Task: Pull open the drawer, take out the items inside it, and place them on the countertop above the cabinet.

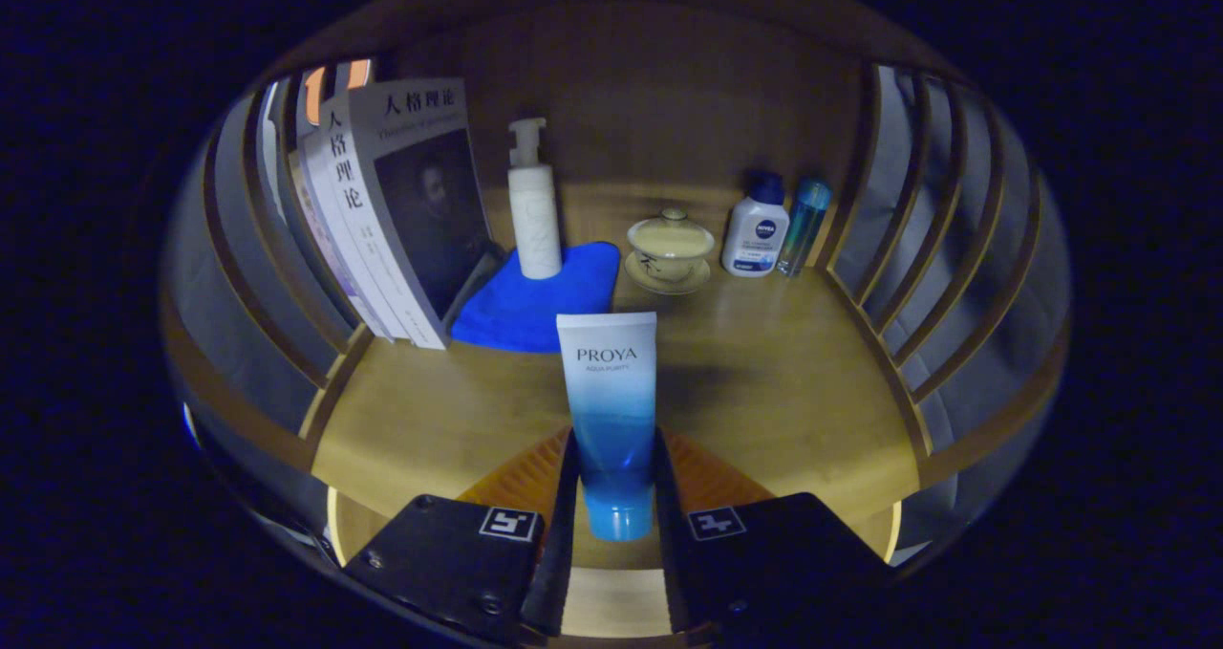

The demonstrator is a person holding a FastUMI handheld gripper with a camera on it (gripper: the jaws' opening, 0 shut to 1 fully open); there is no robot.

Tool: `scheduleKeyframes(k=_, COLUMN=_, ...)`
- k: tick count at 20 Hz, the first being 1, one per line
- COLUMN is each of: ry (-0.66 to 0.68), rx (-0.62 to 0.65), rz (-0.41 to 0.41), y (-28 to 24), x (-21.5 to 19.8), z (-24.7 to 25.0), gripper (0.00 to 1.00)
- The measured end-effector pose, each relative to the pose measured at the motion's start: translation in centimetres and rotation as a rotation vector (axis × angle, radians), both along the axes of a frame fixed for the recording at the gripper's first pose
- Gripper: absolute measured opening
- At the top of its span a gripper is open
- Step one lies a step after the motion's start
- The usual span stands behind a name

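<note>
The bench lies bare ahead and right of the tongs, which clamp a tube. Leaning books block the left; a pump bottle on a blue cloth, a lidded cup and two small bottles line the back.

- One tool, its two fingers pressed against either side of one blue-and-white tube.
- One wooden counter.
- Books leaning together: at least three; the exact number cannot be told.
- One white pump bottle.
- One folded blue cloth.
- One lidded cup on one saucer.
- One white bottle with a dark cap.
- One slim clear blue bottle.
</note>
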State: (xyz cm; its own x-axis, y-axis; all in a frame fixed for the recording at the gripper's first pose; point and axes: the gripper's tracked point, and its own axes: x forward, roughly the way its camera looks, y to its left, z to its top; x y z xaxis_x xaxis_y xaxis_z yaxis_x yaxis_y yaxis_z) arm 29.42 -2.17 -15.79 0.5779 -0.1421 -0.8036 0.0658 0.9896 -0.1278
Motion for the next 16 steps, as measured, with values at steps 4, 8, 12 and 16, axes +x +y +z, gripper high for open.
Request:
scheduleKeyframes(k=4, ry=0.046, rx=0.003, rz=-0.021, y=0.0, x=-0.1, z=-2.1, gripper=0.43)
scheduleKeyframes(k=8, ry=0.082, rx=0.018, rz=-0.047, y=-0.5, x=-1.0, z=-3.0, gripper=0.47)
scheduleKeyframes(k=12, ry=0.065, rx=-0.013, rz=-0.005, y=-0.5, x=-2.2, z=-1.8, gripper=0.50)
scheduleKeyframes(k=16, ry=0.049, rx=-0.041, rz=0.070, y=0.4, x=-5.2, z=0.2, gripper=0.63)
